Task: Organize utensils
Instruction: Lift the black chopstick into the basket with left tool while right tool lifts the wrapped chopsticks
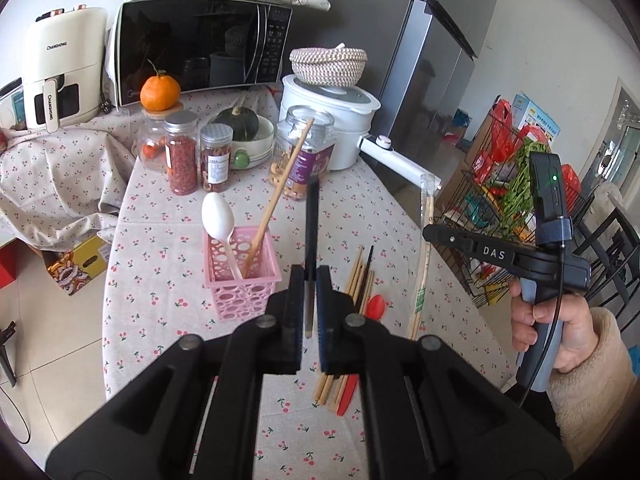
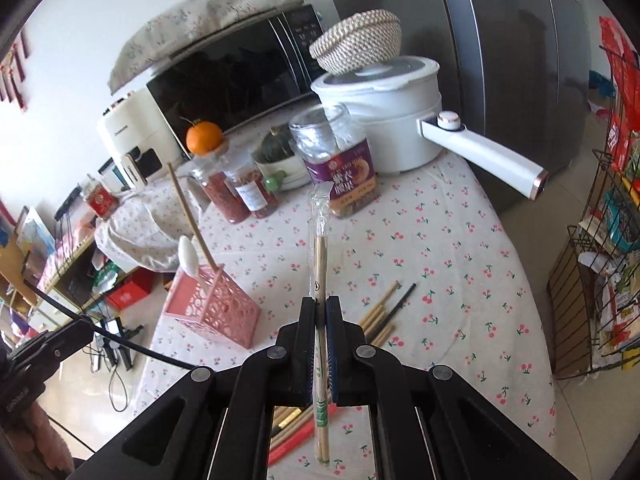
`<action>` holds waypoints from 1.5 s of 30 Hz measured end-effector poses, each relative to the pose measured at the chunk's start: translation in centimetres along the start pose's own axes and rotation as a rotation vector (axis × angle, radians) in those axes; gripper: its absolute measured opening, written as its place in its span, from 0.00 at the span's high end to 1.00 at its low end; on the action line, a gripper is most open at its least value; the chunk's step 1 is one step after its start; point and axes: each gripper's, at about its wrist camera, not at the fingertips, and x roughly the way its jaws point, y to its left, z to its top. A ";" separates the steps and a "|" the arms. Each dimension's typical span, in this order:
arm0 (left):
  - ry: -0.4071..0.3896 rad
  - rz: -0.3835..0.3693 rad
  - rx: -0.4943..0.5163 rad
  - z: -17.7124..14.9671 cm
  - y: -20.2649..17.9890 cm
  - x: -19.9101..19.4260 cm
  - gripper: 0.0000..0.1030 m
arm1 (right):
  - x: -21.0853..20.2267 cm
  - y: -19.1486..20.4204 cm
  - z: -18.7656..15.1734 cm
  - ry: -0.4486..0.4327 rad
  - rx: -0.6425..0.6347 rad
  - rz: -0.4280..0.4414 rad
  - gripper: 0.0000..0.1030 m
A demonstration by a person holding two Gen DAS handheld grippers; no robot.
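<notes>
A pink perforated basket (image 1: pixel 240 276) (image 2: pixel 212 308) stands on the cherry-print table and holds a white plastic spoon (image 1: pixel 218 216) and one wooden chopstick (image 1: pixel 280 196). My left gripper (image 1: pixel 310 284) is shut on a black chopstick (image 1: pixel 311 220), held upright just right of the basket. My right gripper (image 2: pixel 320 312) is shut on a plastic-wrapped pair of wooden chopsticks (image 2: pixel 319 248), held above the table; the wrapped pair also shows in the left wrist view (image 1: pixel 425 248). Loose wooden and black chopsticks (image 1: pixel 360 280) (image 2: pixel 384 312) and a red spoon (image 1: pixel 376 306) lie on the table.
Jars (image 1: pixel 182 152), a nut jar (image 1: pixel 310 148), a bowl with a squash (image 1: pixel 248 136), a white electric pot (image 1: pixel 340 120) with a woven basket on top, a microwave (image 1: pixel 200 48) and an air fryer (image 1: pixel 60 68) stand behind. A wire rack (image 1: pixel 512 184) stands right of the table.
</notes>
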 end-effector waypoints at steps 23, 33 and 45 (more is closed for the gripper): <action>-0.376 0.192 -0.035 4.6 2.7 -1.9 0.94 | -3.8 5.4 2.0 -0.277 -0.088 0.103 0.95; -0.290 0.213 -0.044 4.6 4.3 2.9 0.94 | -2.7 6.2 1.4 -0.303 -0.102 0.118 0.95; -0.104 0.203 -0.082 3.1 4.9 5.4 0.40 | -2.4 8.0 1.6 -0.343 -0.097 0.136 0.95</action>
